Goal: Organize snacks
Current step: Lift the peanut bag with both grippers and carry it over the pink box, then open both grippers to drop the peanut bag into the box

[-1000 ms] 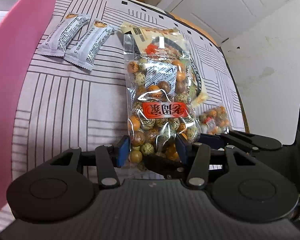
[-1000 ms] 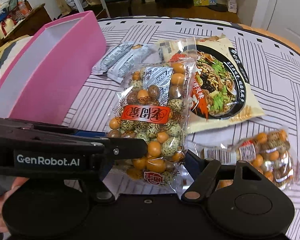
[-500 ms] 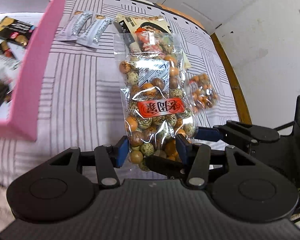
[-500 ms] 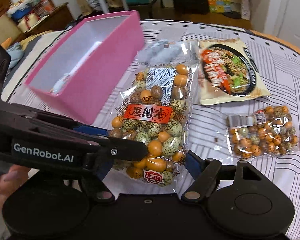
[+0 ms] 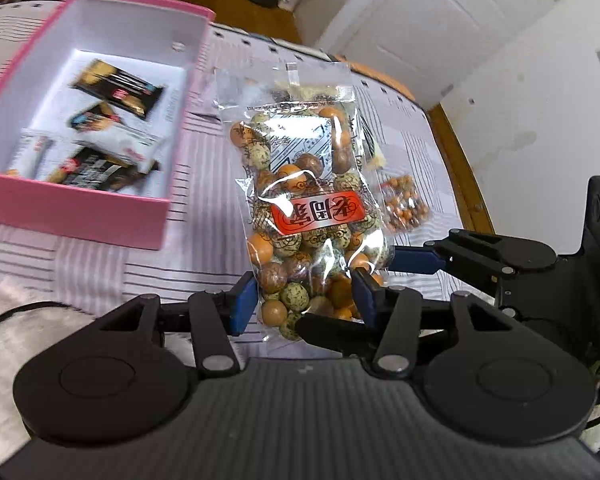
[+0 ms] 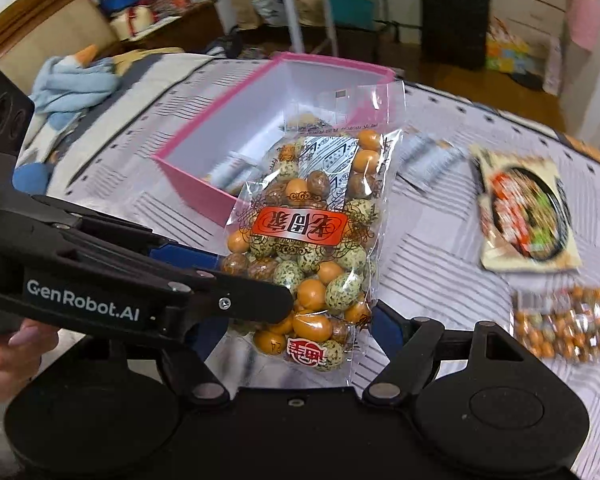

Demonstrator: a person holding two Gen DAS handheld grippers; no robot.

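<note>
A clear bag of orange and speckled coated nuts with a red label hangs above the striped tablecloth. My left gripper is shut on its lower end, blue pads pressed in from both sides. My right gripper grips the same bag across its width, pads at the film's edges. In the right wrist view the left gripper's fingers cross in front of the bag. The open pink box lies left of the bag, with several dark and white snack packets inside.
On the cloth to the right lie a noodle packet, a small bag of nuts and blurred grey bars. The wooden table edge runs along the right. A hand holds the left gripper; a blue cloth lies far left.
Both grippers rose with the nut bag and carried it left, away from the noodle packet and toward the pink box. The box's inside has come into the left wrist view.
</note>
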